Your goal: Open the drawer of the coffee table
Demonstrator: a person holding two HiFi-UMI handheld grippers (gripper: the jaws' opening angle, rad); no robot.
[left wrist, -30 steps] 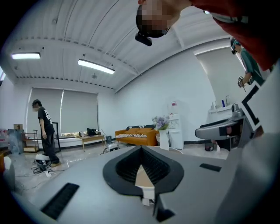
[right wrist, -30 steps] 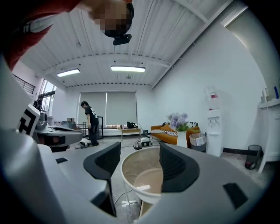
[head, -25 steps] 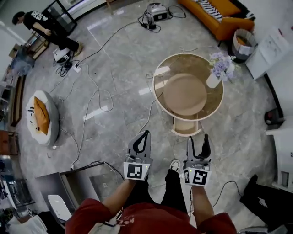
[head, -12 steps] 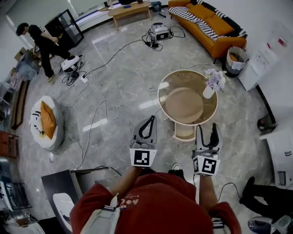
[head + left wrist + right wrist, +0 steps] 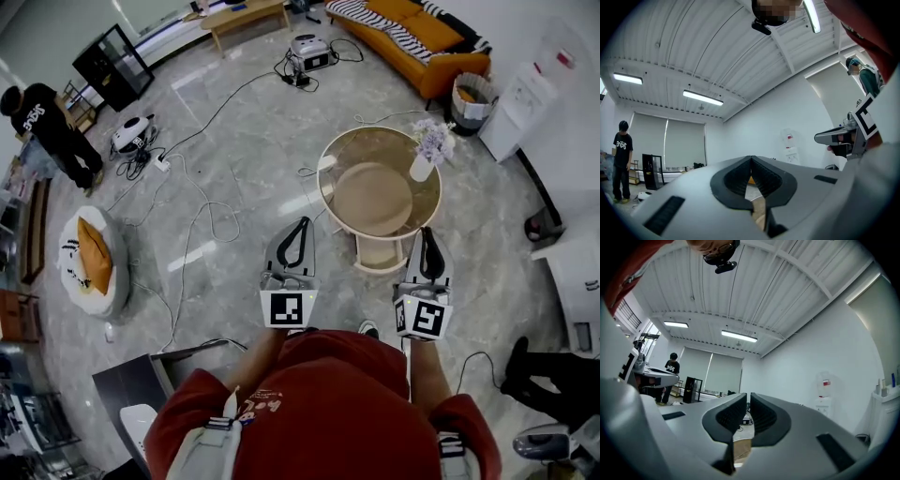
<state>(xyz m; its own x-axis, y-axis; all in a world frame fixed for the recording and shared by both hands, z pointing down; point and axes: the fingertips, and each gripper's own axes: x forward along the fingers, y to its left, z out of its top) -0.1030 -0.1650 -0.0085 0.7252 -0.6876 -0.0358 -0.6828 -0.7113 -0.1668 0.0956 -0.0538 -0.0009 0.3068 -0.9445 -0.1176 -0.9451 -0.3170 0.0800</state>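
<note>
The round glass-topped coffee table (image 5: 328, 159) stands on the marble floor ahead of me. Its tan drawer (image 5: 379, 253) is pulled out toward me. A white vase of lilac flowers (image 5: 424, 156) stands on the top's right edge. Both grippers are held level in the air on the near side of the table, touching nothing. The left gripper (image 5: 302, 225) (image 5: 751, 159) is left of the drawer, its tips together and empty. The right gripper (image 5: 427, 234) (image 5: 747, 397) is just right of the drawer. Its jaws are closing, with only a thin slit left and nothing between them.
Cables trail over the floor (image 5: 202, 202). An orange sofa (image 5: 412, 33) and a bin (image 5: 466, 94) stand at the back right. A person (image 5: 42, 127) stands far left. A round white cushion (image 5: 89, 258) lies left and a grey cabinet (image 5: 141, 380) is near left.
Both grippers have risen toward the head camera and now sit level. The right jaws went from wide open to nearly together. The person at far left has shifted.
</note>
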